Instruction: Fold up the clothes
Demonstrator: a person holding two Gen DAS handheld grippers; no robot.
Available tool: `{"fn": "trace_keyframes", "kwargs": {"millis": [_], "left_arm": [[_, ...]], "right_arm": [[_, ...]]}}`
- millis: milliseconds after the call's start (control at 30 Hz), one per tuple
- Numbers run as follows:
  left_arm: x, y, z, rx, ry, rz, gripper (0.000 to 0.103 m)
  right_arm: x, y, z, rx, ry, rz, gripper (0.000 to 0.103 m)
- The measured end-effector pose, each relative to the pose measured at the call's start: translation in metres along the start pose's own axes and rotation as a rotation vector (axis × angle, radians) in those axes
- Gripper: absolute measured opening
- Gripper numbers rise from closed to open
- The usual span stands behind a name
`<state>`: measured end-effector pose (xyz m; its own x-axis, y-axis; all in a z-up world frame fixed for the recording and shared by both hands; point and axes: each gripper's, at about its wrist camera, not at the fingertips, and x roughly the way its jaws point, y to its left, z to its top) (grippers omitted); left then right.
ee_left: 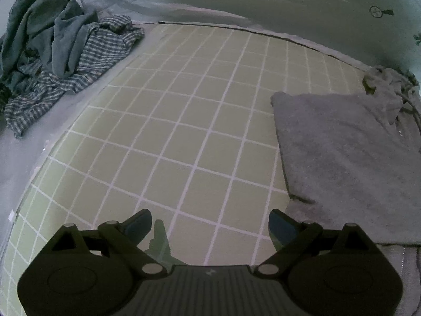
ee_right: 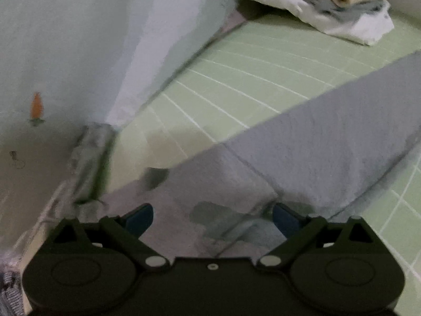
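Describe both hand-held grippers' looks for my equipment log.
The left hand-held gripper and right hand-held gripper look alike: matte black bodies, two rounded lobes, angled black link arms with pale round pivot pins, and blue finger pads. The left's centre is ribbed with a small pale mark. No cables or sleeves show.

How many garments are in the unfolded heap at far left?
2 visible: a teal garment on top, a striped garment beneath, spilling toward the green mat. More may be hidden underneath.
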<state>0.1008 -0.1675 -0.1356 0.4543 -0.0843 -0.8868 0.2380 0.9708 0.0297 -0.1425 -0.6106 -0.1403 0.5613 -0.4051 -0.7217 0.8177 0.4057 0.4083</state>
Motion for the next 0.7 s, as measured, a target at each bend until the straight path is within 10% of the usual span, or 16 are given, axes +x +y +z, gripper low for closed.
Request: {"fn": "trace_keyframes", "kwargs": {"millis": [333, 400, 567, 700], "left_arm": [[-0.003, 0.002, -0.003, -0.002, -0.002, -0.022, 0.099], [-0.004, 0.003, -0.003, -0.004, -0.007, -0.020, 0.099], [-0.009, 0.008, -0.005, -0.010, -0.021, -0.017, 0.099], [-0.015, 0.015, -0.007, -0.028, -0.037, -0.032, 0.099]], "right_arm": [[0.014, 0.022, -0.005, -0.190, 0.025, -0.092, 0.102], [0.015, 0.029, -0.007, -0.266, 0.037, -0.144, 0.089], [0.004, 0.043, -0.013, -0.496, -0.003, -0.161, 0.008], [-0.015, 0.047, -0.010, -0.527, -0.057, -0.122, 0.008]]}}
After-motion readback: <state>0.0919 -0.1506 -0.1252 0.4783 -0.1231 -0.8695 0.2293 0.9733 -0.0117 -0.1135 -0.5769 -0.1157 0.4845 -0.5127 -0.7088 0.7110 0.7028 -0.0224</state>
